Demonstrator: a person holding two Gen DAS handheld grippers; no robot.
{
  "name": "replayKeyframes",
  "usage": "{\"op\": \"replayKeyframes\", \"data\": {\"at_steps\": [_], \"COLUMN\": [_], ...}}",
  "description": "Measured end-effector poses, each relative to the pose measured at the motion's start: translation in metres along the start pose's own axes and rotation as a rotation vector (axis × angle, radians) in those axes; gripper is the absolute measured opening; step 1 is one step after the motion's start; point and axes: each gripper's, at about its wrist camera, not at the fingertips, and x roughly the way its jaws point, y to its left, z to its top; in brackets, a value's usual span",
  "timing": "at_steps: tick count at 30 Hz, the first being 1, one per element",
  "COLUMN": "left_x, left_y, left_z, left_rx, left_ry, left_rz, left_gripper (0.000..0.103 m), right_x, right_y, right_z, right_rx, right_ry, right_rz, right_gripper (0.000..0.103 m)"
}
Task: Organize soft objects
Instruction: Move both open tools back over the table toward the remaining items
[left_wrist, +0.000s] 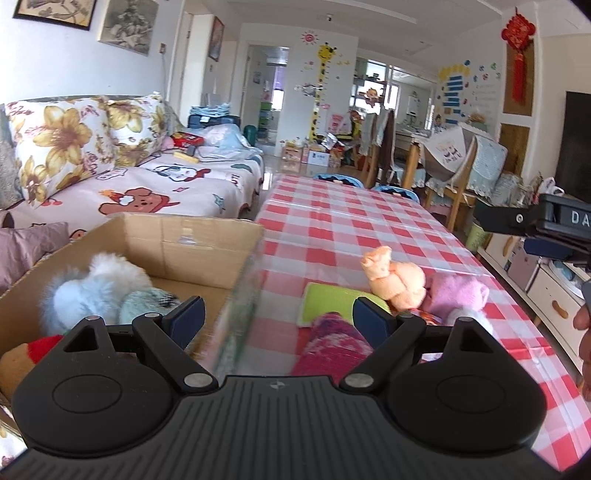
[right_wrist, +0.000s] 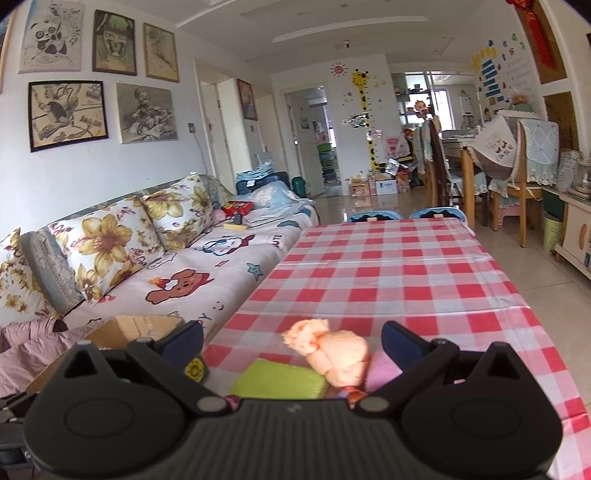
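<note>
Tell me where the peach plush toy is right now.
The peach plush toy lies on the checked tablecloth, between the lime-green cushion and a pink plush, right of the cardboard box.

Both our grippers are standing wide open, each tilting a little downward.

We are holding the left gripper with its two blue-padded fingers spread far apart, and nothing is being pinched between the pads. We are carrying the right gripper in the same pose: its jaws are just finishing opening, its blue pads are standing well apart and pressing on nothing. In the left wrist view the right gripper is reaching in from the right edge as a black bar, and part of our right hand is showing just below it.
</note>
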Motion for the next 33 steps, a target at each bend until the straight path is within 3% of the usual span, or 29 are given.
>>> {"op": "replayKeyframes", "data": {"at_steps": [23, 33], "left_x": [0.016, 0.036], "left_y": [-0.012, -0.042], "left_z": [-0.008, -0.015], "left_rx": [0.133, 0.242], "left_ry": [0.048, 0.044], "left_rz": [-0.106, -0.16], "left_gripper": [0.103, 0.103], "right_x": [-0.03, -0.017], "right_y": [-0.097, -0.142], "right_z": [-0.005, -0.017], "right_rx": [0.156, 0.279], "right_ry": [-0.054, -0.012], "right_rz": [-0.172, -0.237], "right_gripper": [0.102, 0.102]}}
